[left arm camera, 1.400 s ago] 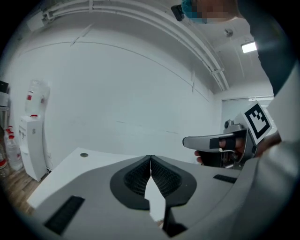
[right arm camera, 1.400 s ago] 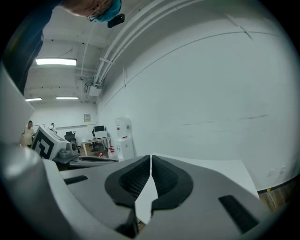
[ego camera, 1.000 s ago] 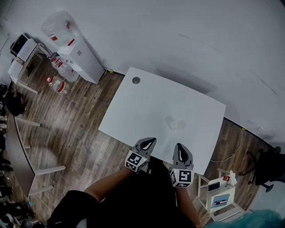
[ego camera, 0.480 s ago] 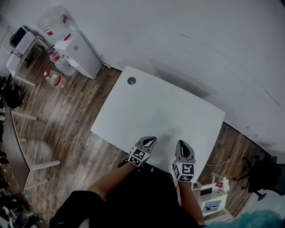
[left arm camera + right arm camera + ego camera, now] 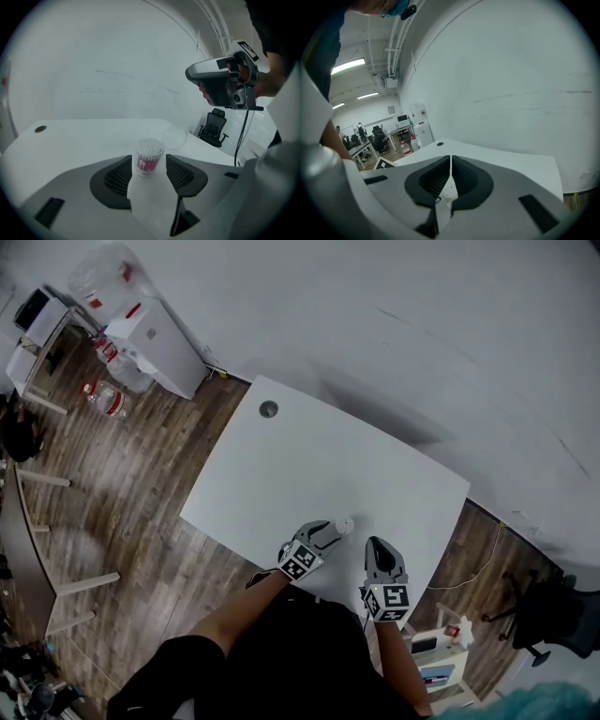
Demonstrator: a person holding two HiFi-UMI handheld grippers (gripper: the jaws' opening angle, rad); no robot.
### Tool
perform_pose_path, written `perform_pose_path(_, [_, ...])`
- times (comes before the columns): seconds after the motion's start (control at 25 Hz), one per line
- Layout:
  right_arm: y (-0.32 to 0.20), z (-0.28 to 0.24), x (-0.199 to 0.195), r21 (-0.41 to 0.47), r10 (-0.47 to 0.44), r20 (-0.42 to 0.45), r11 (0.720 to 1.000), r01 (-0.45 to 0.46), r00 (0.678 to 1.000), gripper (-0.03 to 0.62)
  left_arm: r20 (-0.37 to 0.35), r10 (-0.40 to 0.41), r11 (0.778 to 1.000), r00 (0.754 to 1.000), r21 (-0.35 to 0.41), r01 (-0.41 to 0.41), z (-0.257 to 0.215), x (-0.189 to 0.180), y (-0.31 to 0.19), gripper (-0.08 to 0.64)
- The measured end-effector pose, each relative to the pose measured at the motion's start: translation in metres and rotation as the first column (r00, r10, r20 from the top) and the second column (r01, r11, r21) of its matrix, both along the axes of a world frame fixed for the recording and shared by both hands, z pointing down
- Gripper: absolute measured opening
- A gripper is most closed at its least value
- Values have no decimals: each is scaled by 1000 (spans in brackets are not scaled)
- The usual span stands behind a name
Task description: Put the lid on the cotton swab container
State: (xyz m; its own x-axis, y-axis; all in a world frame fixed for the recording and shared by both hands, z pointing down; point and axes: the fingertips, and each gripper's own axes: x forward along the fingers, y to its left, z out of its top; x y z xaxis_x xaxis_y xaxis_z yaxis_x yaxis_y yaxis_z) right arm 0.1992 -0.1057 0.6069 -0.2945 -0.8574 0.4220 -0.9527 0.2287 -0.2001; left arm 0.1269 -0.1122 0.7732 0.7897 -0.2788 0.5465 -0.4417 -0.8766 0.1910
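Note:
The cotton swab container (image 5: 149, 157), a small clear tub with a pink label and full of white swabs, stands upright on the white table (image 5: 84, 140). It sits between the jaws of my left gripper (image 5: 149, 165), which are opening, with a small gap on each side. The clear round lid (image 5: 174, 138) lies on the table just beyond it, to the right. In the head view the container (image 5: 345, 524) is at the tip of the left gripper (image 5: 328, 532). My right gripper (image 5: 378, 554) hovers near the table's front edge, shut and empty (image 5: 450, 161).
A round cable hole (image 5: 268, 409) marks the table's far left corner. A white water dispenser (image 5: 155, 343) and bottles stand on the wooden floor at far left. An office chair (image 5: 548, 610) and a small stand (image 5: 441, 634) are at right.
My left gripper has moved forward to the container, and its jaws have gone from shut to open around it. The right gripper has hardly moved.

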Motion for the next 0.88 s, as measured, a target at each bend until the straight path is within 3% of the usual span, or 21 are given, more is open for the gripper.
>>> perform_pose_path(0.16, [-6,12,7,-26,-14,-43,1000,13,999,35,51,47,999,998,14,-48,14,12,-5,229])
perform_pose_path(0.4, [-6,26,24,-52,32,-56,998,-35,998,34,116,89,994,989,57,-97,31,19,-8,253])
perform_pose_path(0.68, [0,43,35,-121,57,-44,991,-62,997,35,70,83,994,994,64,-88,22,38,-13,255])
perform_pose_path(0.88, [8,56,28,-136,0,-49,991,-7,999,35,87,72,995,994,64,-78,27,40,-14,254])
